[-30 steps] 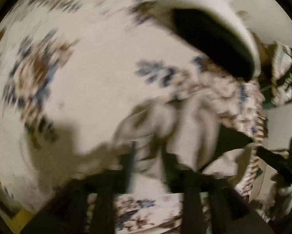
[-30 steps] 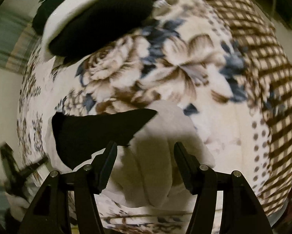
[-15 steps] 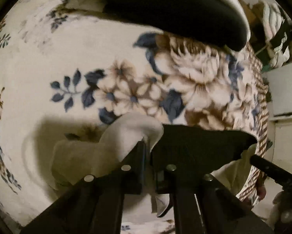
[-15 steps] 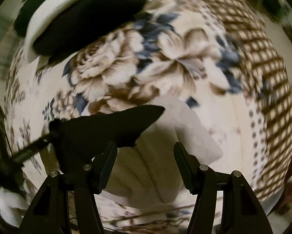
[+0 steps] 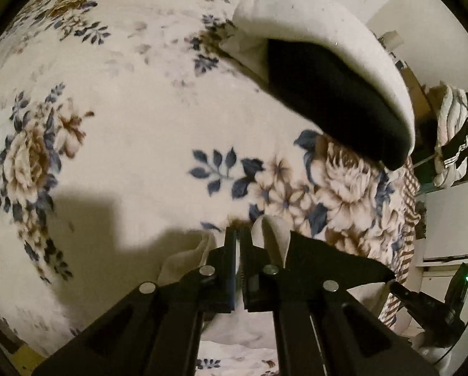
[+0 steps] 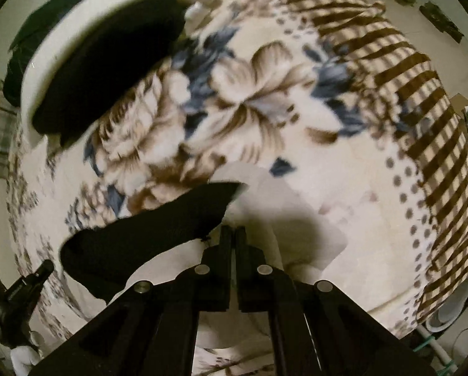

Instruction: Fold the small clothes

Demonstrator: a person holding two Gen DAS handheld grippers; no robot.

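A small cream and black garment lies on a floral blanket [image 5: 140, 144]. In the left wrist view my left gripper [image 5: 238, 235] is shut on a cream fold of the garment [image 5: 274, 235], with its black panel [image 5: 334, 260] just to the right. In the right wrist view my right gripper [image 6: 233, 233] is shut on the garment's cream cloth [image 6: 284, 219], next to the black panel [image 6: 158, 235]. The other gripper shows at the edge of each view, the right one in the left wrist view [image 5: 434, 307] and the left one in the right wrist view [image 6: 21, 291].
A second cream and black piece [image 5: 337, 94] lies farther back on the blanket; it also shows in the right wrist view [image 6: 102, 72]. The blanket's brown checked border [image 6: 421, 94] drops off at the right. Clothes hang beyond the bed [image 5: 453, 134].
My right gripper has closed from open onto the cream cloth. My left gripper has stayed shut on the garment and the view has pulled back over the blanket.
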